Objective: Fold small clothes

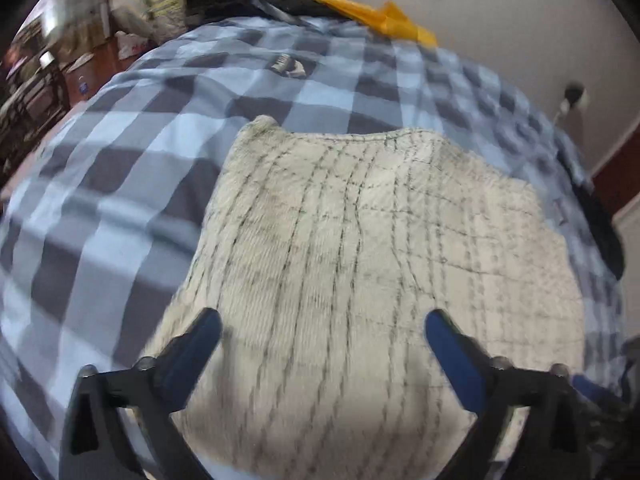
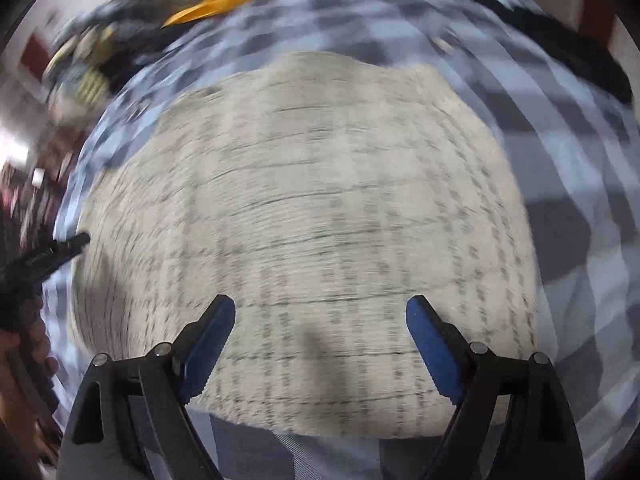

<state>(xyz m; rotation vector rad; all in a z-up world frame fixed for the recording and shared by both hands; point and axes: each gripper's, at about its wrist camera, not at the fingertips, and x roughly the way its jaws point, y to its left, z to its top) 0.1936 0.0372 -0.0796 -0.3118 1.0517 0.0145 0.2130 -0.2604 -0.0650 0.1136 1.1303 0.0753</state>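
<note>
The cream checked cloth is lying flat on the blue plaid bedcover, apparently already folded to a compact rectangle. Nothing is being gripped: the left gripper and the right gripper are being held wide apart above it. Possibly one more fold is remaining.

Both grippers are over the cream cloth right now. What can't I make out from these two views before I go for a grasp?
- Cream cloth: near edge cut off by the left wrist view's bottom, behind the open left gripper.
- Right wrist view: motion blur smears the cloth's weave and edges around the open right gripper.
- Whether the cloth is already folded: layers not visible.
- Yellow item on the checkered bedspread: blurred, unidentifiable.
</note>
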